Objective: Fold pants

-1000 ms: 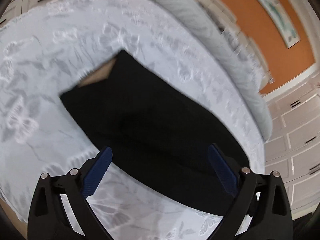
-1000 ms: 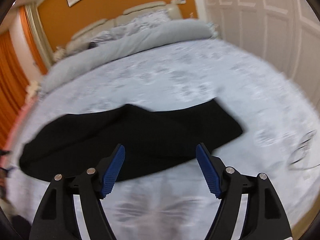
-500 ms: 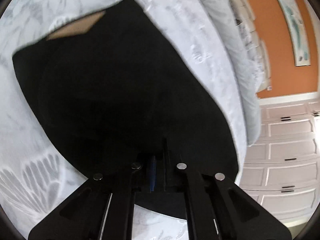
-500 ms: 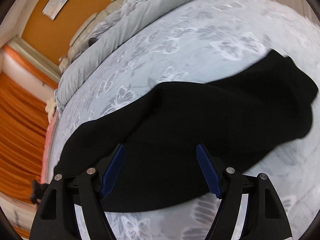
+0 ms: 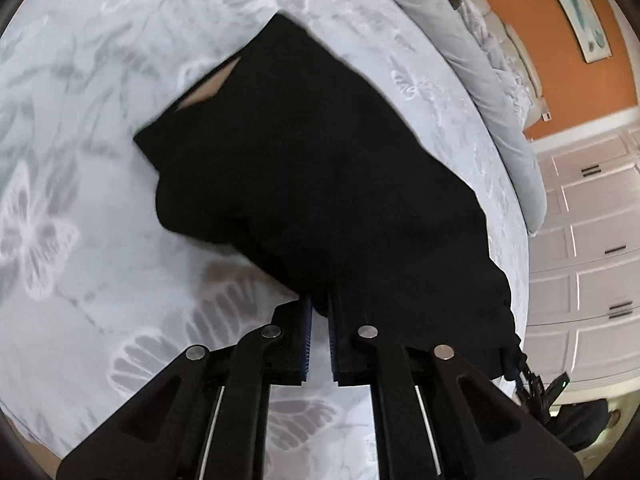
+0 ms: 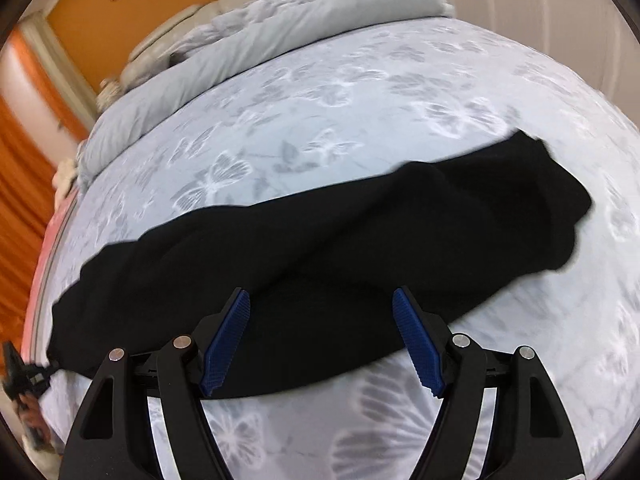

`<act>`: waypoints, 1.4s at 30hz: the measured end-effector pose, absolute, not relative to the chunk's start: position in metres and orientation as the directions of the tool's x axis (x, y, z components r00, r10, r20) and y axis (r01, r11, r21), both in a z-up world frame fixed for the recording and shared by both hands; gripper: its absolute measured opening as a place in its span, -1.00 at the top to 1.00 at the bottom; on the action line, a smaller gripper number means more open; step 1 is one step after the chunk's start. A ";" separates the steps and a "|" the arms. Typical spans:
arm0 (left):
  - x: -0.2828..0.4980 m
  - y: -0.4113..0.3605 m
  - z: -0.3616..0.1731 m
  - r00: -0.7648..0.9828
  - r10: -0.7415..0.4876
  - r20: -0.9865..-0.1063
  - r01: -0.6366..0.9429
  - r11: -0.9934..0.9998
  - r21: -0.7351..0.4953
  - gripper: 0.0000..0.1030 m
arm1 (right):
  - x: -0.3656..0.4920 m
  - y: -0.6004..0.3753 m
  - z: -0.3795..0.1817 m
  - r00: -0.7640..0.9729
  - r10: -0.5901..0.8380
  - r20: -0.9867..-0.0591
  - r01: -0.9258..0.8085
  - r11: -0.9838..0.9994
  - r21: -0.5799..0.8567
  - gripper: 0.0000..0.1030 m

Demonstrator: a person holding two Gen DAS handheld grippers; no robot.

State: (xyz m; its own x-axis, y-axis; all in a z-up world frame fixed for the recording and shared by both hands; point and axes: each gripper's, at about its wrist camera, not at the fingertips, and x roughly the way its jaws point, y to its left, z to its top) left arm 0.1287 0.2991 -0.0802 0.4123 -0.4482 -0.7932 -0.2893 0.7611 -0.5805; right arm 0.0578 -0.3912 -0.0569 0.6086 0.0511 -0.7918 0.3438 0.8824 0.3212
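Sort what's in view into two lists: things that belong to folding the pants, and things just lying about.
Belongs to the job:
- black pants
- left gripper, jaws shut on the pants' edge
- right gripper, jaws open above the pants
- bed sheet the pants lie on

Just lying about:
- grey duvet
- wall picture
- white closet doors
- orange curtain
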 end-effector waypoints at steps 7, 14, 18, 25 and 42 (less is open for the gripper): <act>0.124 0.285 -0.060 0.474 -0.430 -0.768 -0.258 0.766 -0.589 0.13 | 0.039 -0.424 -0.062 0.648 0.122 -0.752 0.424 0.762 0.490 -0.51; 0.135 0.276 -0.073 0.456 -0.433 -0.777 -0.328 0.730 -0.600 0.12 | 0.106 -0.403 -0.080 0.617 0.157 -0.771 0.391 0.789 0.474 -0.48; 0.144 0.272 -0.081 0.446 -0.413 -0.794 -0.363 0.727 -0.583 0.13 | 0.135 -0.404 -0.090 0.624 0.133 -0.770 0.382 0.807 0.450 0.87; 0.144 0.282 -0.080 0.439 -0.391 -0.809 -0.359 0.749 -0.557 0.13 | 0.071 -0.380 0.022 0.853 0.071 -0.517 0.136 0.926 0.352 0.93; 0.130 0.292 -0.088 0.443 -0.380 -0.812 -0.417 0.714 -0.562 -0.06 | 0.042 -0.480 -0.060 0.676 -0.025 -0.736 0.471 0.783 0.406 -0.36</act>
